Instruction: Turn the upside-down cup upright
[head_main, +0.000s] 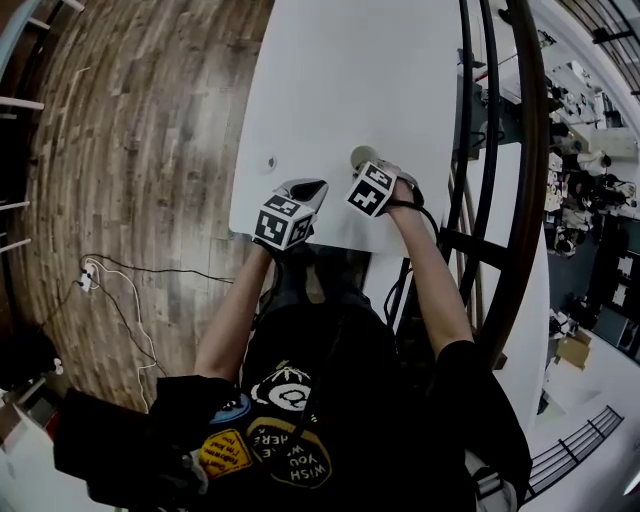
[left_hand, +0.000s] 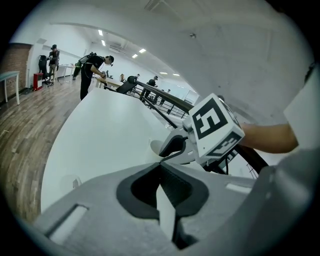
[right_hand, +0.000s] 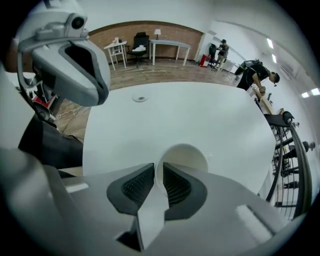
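Setting: A white table (head_main: 340, 90) stood on a wood floor (head_main: 150, 150). A black railing (head_main: 510, 200) ran along the table's right side in the head view.
Person: Seen from above, a person in a dark printed shirt reached both forearms over the table's near edge, with one gripper in each hand.
Cup: A white cup (right_hand: 189, 152) sat on the table near the near edge, towards the right side. Its open mouth appeared to face up towards the right gripper.
Right gripper: The right gripper (right_hand: 159, 167) pointed steeply down at the cup. Its jaws were almost together and pinched the cup's thin wall at the rim, one pad inside and one outside.
Left gripper: The left gripper (left_hand: 160, 164) hung just beside the right one, on its left, over the table's near edge and tilted downwards. Its jaws were clenched together with nothing between them, and it was clear of the cup.
Marker cubes: Each gripper carried a white cube with black square patterns.
Table fitting: A small round fitting (head_main: 271, 161) sat in the tabletop, to the left of the cup and apart from it.
Floor clutter: Thin cables and a power strip (head_main: 88, 278) lay on the floor to the left of the table.
Background: Several people (left_hand: 95, 70) stood at a far table under ceiling lights. Desks and a black chair (right_hand: 141, 42) stood by a brick wall.
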